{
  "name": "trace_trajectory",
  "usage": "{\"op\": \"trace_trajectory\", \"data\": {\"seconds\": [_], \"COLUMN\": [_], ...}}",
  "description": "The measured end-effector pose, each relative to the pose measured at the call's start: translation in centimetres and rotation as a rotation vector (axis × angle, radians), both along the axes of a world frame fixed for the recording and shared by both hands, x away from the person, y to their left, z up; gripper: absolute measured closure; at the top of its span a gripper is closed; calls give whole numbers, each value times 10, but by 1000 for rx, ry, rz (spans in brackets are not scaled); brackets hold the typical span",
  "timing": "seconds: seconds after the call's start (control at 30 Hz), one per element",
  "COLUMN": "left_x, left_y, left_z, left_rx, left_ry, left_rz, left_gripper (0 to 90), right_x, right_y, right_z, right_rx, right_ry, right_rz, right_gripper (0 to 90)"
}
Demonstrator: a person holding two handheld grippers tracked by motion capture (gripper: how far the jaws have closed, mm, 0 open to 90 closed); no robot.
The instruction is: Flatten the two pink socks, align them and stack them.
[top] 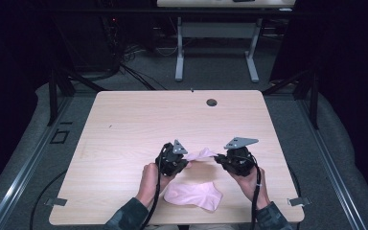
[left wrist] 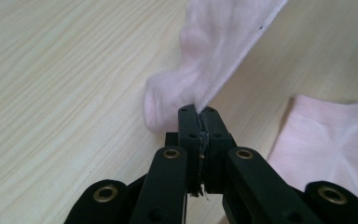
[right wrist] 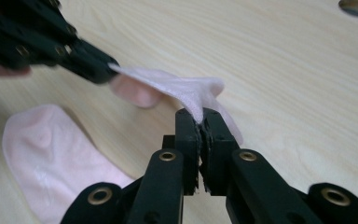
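Observation:
A pale pink sock (top: pixel 201 154) hangs stretched between my two grippers just above the table. My left gripper (top: pixel 188 163) is shut on one end of it; in the left gripper view the fabric (left wrist: pixel 214 51) rises from between the closed tips (left wrist: pixel 198 112). My right gripper (top: pixel 216 158) is shut on the other end (right wrist: pixel 186 91), its tips (right wrist: pixel 199 114) pinching the cloth. The left gripper (right wrist: pixel 103 70) also shows at the upper left of the right gripper view. A second pink sock (top: pixel 194 194) lies flat near the front edge (left wrist: pixel 326 140) (right wrist: pixel 51 158).
The light wooden table (top: pixel 139 124) has a round cable hole (top: pixel 212 102) near its far edge (right wrist: pixel 356 7). Metal clamps (top: pixel 56 201) sit at the front corners. Another desk frame (top: pixel 215 48) stands beyond on the grey floor.

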State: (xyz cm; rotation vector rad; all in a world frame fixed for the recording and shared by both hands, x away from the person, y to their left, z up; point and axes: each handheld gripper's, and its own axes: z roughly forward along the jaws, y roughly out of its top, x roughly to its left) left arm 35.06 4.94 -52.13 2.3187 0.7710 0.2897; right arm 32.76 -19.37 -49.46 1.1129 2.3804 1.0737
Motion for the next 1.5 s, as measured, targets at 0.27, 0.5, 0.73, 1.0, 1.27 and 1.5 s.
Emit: {"op": "trace_trajectory", "data": {"seconds": [0.27,0.5,0.73,1.0,1.27,1.5], "left_x": [-3,19,42,67,74,81], "left_y": [-2,-13,-9,3,13,13], "left_z": [15,8,4,-9,-18,-25], "left_rx": [-24,-24,-10,6,-19,-56], "left_ry": [181,270,290,260,240,247], "left_rz": [-107,-122,-92,34,81,114], "left_gripper": [888,885,841,594,509,547], "right_x": [-7,24,45,61,69,73], "right_y": [-15,-17,-14,-7,-17,-24], "right_z": [-1,-30,-46,-58,-59,-62], "right_rx": [-33,-37,12,-36,-7,-10], "right_ry": [166,210,160,213,197,198], "right_rz": [34,-11,10,-30,-94,-134], "right_gripper": [858,732,714,729,593,570]}}
